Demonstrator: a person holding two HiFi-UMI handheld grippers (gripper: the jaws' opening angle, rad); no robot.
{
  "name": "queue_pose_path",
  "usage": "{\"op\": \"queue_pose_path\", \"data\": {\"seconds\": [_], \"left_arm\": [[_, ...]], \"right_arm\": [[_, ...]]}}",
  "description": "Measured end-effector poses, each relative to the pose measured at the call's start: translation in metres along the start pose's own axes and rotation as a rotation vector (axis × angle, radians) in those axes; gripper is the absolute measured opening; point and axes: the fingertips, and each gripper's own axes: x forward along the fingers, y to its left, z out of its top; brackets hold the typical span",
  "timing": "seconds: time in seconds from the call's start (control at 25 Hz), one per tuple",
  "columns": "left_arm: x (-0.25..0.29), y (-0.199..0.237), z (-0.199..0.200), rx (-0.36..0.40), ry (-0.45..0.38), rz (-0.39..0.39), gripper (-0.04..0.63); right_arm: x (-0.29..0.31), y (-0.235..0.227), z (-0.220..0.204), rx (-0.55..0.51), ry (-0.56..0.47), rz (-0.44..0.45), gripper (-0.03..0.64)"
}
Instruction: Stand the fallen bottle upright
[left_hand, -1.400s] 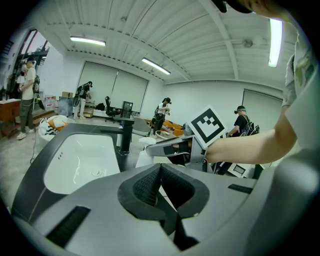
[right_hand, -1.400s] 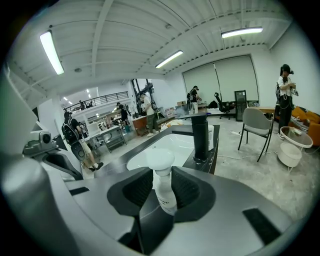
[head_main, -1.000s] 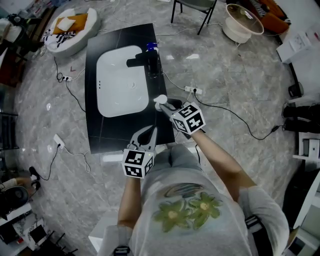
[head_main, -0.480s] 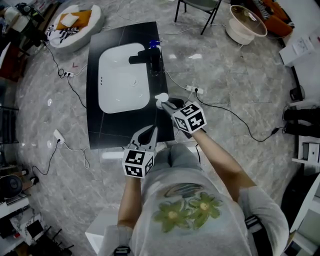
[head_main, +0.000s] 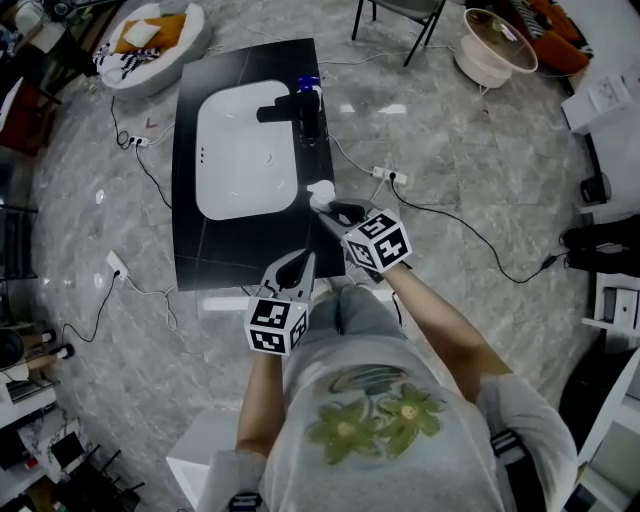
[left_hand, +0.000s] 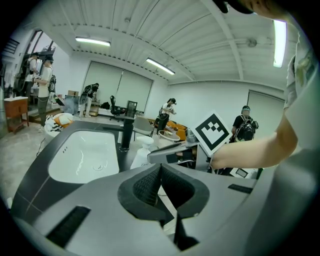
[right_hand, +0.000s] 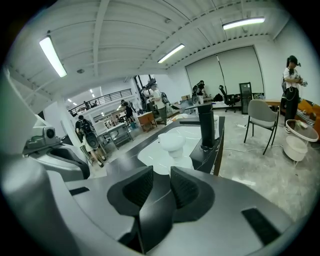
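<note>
Shows left gripper (left_hand: 159, 171) at near edge of counter (head_main: 200, 250), fingers clenched, empty. Shows right gripper (right_hand: 160, 175) with fingers released, spread just short of white bottle (right_hand: 172, 142), upright on counter beside sink (head_main: 245, 150). Farther off, black tap (head_main: 305, 110).

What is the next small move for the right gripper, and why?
Probably ease the right gripper forward until its open jaws flank the white bottle. The bottle sits just ahead of them on the black counter, beside the sink, not yet between the jaws.
</note>
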Motion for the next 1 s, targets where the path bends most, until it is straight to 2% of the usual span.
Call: {"op": "queue_pose_path", "data": {"seconds": [0.2, 0.48, 0.8, 1.0], "left_arm": [[-0.003, -0.004, 0.006, -0.003, -0.004, 0.004, 0.017], [-0.005, -0.012, 0.016, -0.014, -0.012, -0.007, 0.017], [0.000, -0.028, 0.030, -0.017, -0.019, -0.040, 0.017], [0.004, -0.036, 0.039, 0.004, -0.020, -0.054, 0.017]], "right_arm": [[-0.013, 0.011, -0.005, 0.019, 0.001, 0.029, 0.124], [-0.041, 0.035, -0.002, 0.048, -0.045, 0.113, 0.106], [-0.088, 0.055, 0.017, 0.065, -0.208, 0.169, 0.060], [-0.104, 0.056, 0.015, 0.058, -0.232, 0.168, 0.049]]}}
